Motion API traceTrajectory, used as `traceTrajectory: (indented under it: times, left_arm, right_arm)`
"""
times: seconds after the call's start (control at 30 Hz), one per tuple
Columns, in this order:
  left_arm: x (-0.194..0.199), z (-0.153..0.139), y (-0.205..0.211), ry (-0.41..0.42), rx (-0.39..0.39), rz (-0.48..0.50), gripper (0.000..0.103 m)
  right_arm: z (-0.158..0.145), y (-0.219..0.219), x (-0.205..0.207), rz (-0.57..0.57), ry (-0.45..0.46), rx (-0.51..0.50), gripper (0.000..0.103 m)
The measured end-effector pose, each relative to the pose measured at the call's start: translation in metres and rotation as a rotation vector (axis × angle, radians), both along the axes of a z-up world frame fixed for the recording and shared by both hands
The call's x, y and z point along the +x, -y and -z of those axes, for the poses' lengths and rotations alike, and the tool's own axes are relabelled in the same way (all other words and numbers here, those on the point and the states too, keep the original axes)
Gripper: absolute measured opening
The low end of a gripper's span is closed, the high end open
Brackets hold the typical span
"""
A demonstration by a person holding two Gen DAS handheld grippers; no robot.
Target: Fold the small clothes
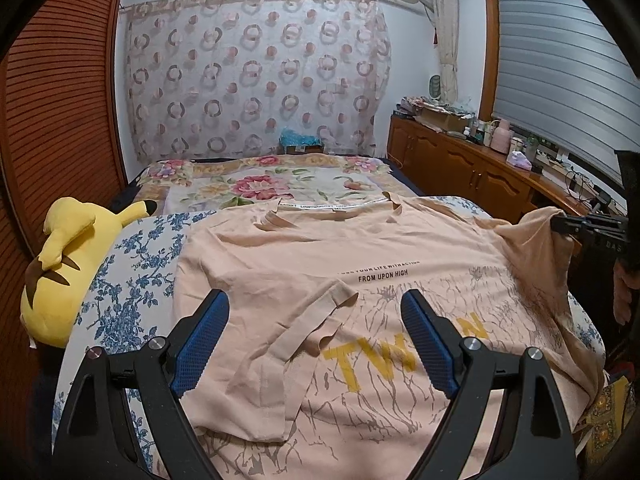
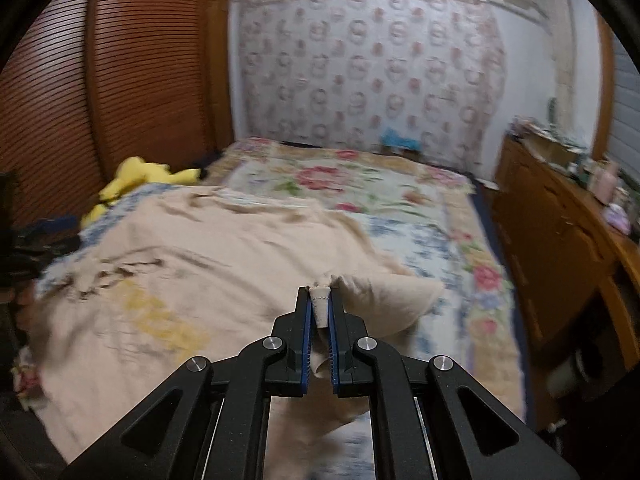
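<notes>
bed (image 1: 132, 264) fills the lower half of both views, blue floral sheet at the near end, pink floral blanket (image 1: 256, 184) further up toward the frame centre. it serves as the flat folding surface.

peach t-shirt (image 1: 304, 248) lies spread front up across the near end of the bed, centre to lower right of the left wrist view, collar toward the top of the frame, print "from upon high" and yellow letters showing. spread flat most likely so the sides can be folded in.

one sleeve (image 1: 308, 328) already lies folded inward on the shirt body, lower centre of the left wrist view, right between the left gripper fingers.

left gripper (image 1: 316, 344) at bottom centre of its view, jaws wide apart, blue pads (image 1: 202, 344) over the cloth and clamping nothing. reads as free after that side, or waiting.

right gripper (image 2: 320, 312) bottom centre of its own view, jaws closed tight on a bunched bit of the other sleeve (image 2: 388, 300), cloth sticking out between the pads. in the left wrist view it sits at the right edge with the fabric lifted into a peak (image 1: 532, 228). pinching the edge lets the sleeve be carried inward over the body, probably the next fold. right view is blurry.

yellow plush toy (image 1: 60, 264) at left edge, off the shirt, out of the way.
</notes>
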State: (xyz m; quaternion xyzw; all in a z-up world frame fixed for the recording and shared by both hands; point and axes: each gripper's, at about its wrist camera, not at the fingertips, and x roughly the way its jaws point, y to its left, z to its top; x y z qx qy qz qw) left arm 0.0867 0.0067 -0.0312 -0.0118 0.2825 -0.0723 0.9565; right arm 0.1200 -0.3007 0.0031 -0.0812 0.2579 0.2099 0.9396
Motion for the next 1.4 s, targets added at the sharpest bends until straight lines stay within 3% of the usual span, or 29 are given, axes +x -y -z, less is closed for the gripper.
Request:
traceTrajectory:
  times: [0.13, 0.23, 0.3, 0.33, 0.6, 0.93, 1.03, 1.1, 1.17, 1.4]
  left_arm:
    - [-0.003, 0.005, 0.002, -0.011, -0.004, 0.007, 0.088]
    - [-0.005, 0.007, 0.005, -0.015, -0.004, 0.012, 0.088]
    - [-0.006, 0.007, 0.006, -0.016, -0.005, 0.013, 0.088]
    - [-0.005, 0.007, 0.006, -0.015, -0.006, 0.013, 0.088]
    - [-0.006, 0.012, 0.014, -0.025, -0.01, 0.023, 0.088]
    - [-0.004, 0.016, 0.017, -0.039, -0.008, 0.035, 0.088]
    - [-0.003, 0.017, 0.016, -0.043, -0.009, 0.036, 0.088]
    - [-0.003, 0.018, 0.015, -0.043, -0.009, 0.035, 0.088]
    - [-0.003, 0.018, 0.015, -0.044, -0.011, 0.035, 0.088]
    - [-0.005, 0.021, 0.013, -0.05, -0.016, 0.035, 0.088]
  right_arm:
    - [0.014, -0.025, -0.006, -0.074, -0.036, -0.003, 0.01]
    - [0.026, -0.033, -0.004, -0.093, -0.054, -0.033, 0.025]
    - [0.029, -0.028, -0.001, -0.081, -0.054, -0.041, 0.041]
    - [0.029, -0.023, 0.001, -0.067, -0.055, -0.039, 0.043]
    - [0.036, 0.014, 0.026, 0.064, -0.111, -0.012, 0.044]
    - [0.063, -0.004, 0.049, 0.014, -0.225, 0.007, 0.044]
    - [0.067, -0.008, 0.058, 0.008, -0.237, 0.005, 0.035]
    - [0.064, -0.011, 0.061, -0.012, -0.233, 0.008, 0.017]
    - [0.059, -0.014, 0.062, -0.028, -0.212, 0.007, 0.009]
    - [0.037, -0.04, 0.066, -0.101, -0.16, -0.003, 0.005]
